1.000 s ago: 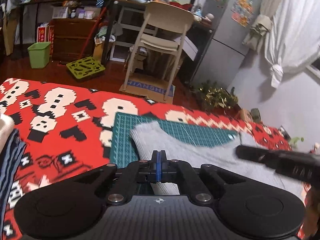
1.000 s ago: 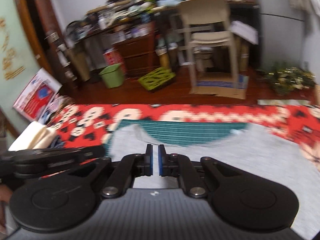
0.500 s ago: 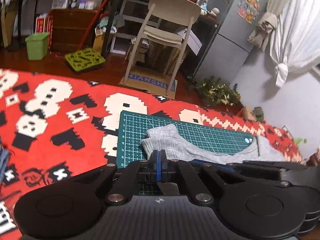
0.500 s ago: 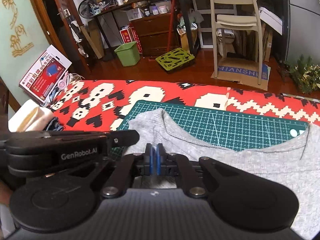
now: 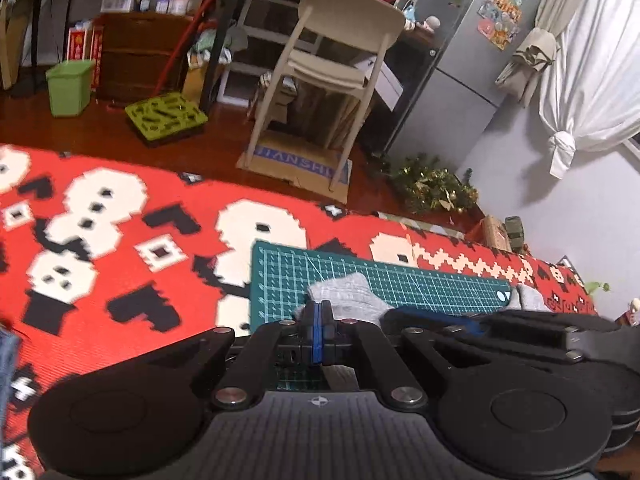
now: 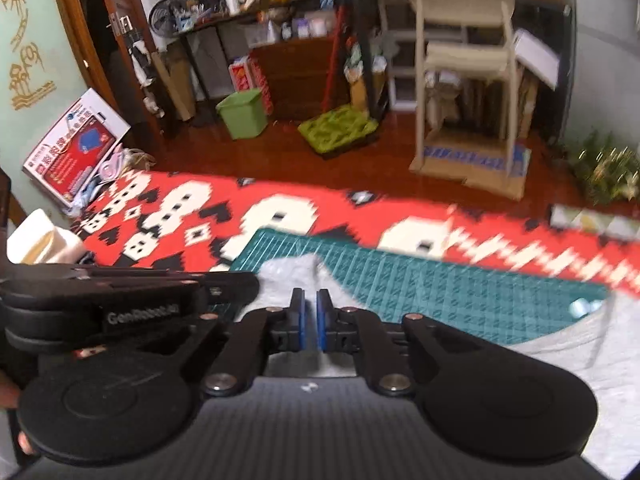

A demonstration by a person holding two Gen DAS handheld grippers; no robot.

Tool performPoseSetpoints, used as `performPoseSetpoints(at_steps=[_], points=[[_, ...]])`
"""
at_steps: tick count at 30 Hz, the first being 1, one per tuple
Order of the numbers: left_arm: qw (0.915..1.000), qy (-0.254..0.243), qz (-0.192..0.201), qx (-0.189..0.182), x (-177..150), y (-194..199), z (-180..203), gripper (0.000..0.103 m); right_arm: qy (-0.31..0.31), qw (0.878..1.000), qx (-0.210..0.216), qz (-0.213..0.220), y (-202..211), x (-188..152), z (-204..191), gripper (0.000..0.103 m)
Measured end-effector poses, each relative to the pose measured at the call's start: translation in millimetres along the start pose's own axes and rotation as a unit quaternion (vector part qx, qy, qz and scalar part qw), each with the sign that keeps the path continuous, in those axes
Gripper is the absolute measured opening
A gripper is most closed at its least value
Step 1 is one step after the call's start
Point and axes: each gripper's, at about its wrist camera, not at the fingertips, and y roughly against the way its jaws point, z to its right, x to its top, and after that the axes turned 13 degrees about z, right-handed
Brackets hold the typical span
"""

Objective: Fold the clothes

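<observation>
Pinching a bunched corner of the grey shirt [image 5: 344, 294], the left claw [image 5: 317, 320] has its blue pads clenched together with cloth showing just past the tips. The right claw [image 6: 310, 320] sits just beside it on the right, its pads a little apart; grey cloth lies beneath and past them, but whether any is caught in the gap I cannot tell. Most of the shirt spreads to the right and near side over the green mat [image 6: 460, 292], which rests on the red patterned cover [image 5: 120, 240] of the surface. By my reading, the step in hand is a fold: one corner is gathered and lifted over the mat. Next, the held corner should be carried across the body of the shirt and laid flat, edges matched, before the left claw lets go. Right-view blur suggests motion.
</observation>
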Motion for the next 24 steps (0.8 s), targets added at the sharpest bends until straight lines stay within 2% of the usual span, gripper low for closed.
performPoseSetpoints(at_steps=[3,6,9,12,16,19,24], points=[[0.9998,0.018,0.006,-0.004,-2,16,-4,0.000,-0.005,1.000,0.018,-0.003,17,-3,-3,0.006],[0.9979,0.050,-0.005,-0.039,-11,30,-5,0.000,0.010,0.999,0.037,-0.016,23,-14,-10,0.006],[0.9963,0.052,-0.019,-0.066,-21,31,3,0.000,0.015,0.999,0.038,-0.026,22,-25,-12,0.005],[0.9972,0.039,-0.033,-0.055,-28,25,8,0.000,0.020,0.999,0.038,-0.027,25,-29,-10,0.003],[0.9981,0.024,-0.028,-0.048,-28,31,13,0.000,0.027,0.999,0.032,-0.030,37,-27,-11,0.005],[0.9969,0.034,-0.017,-0.069,-24,44,16,0.000,0.015,0.999,0.042,-0.020,52,-27,-9,0.005],[0.9971,0.009,-0.047,-0.059,-37,43,26,0.000,0.028,0.998,0.040,-0.037,57,-39,-10,0.005]])
